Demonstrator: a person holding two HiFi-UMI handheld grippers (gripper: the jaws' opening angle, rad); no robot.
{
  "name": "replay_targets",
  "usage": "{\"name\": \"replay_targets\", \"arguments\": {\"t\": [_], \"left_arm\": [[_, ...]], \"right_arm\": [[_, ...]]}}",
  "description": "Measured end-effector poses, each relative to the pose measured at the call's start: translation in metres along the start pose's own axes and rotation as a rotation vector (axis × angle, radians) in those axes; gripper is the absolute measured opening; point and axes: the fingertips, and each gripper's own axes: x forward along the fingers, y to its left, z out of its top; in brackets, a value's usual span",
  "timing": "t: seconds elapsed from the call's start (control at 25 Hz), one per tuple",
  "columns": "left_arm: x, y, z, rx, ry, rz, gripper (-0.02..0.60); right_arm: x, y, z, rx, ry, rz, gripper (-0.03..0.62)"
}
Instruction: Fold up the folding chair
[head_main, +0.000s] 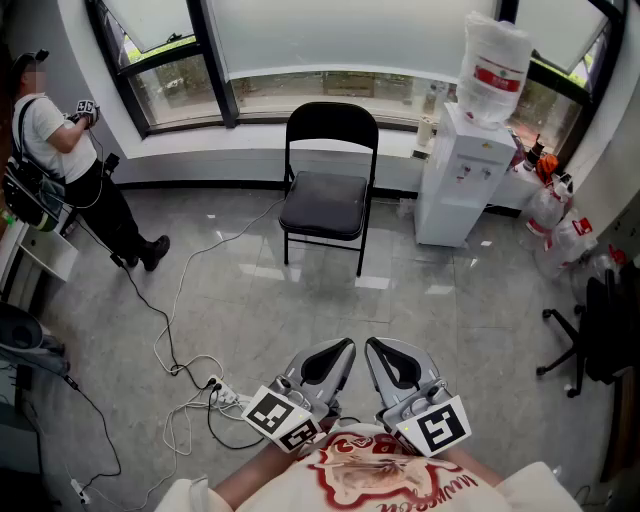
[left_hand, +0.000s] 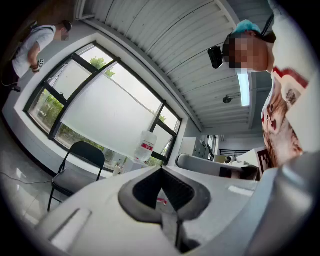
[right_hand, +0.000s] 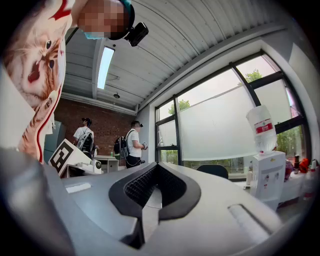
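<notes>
The black folding chair stands unfolded on the grey floor below the window, seat facing me. It also shows in the left gripper view, low at the left, and its backrest peeks over the jaws in the right gripper view. My left gripper and right gripper are side by side close to my body, well short of the chair. Both point toward it. In each gripper view the jaw tips meet with nothing between them, left gripper, right gripper.
A white water dispenser with a bottle on top stands right of the chair. Cables and a power strip lie on the floor to my front left. A person stands at the far left. An office chair and bags are at the right.
</notes>
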Motion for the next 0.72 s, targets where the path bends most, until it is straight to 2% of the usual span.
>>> {"name": "replay_targets", "arguments": {"t": [0.72], "left_arm": [[-0.023,0.015,0.016,0.091,-0.003,-0.015,0.0]], "right_arm": [[0.019,0.019,-0.002,-0.015,0.001,-0.048,0.023]]}}
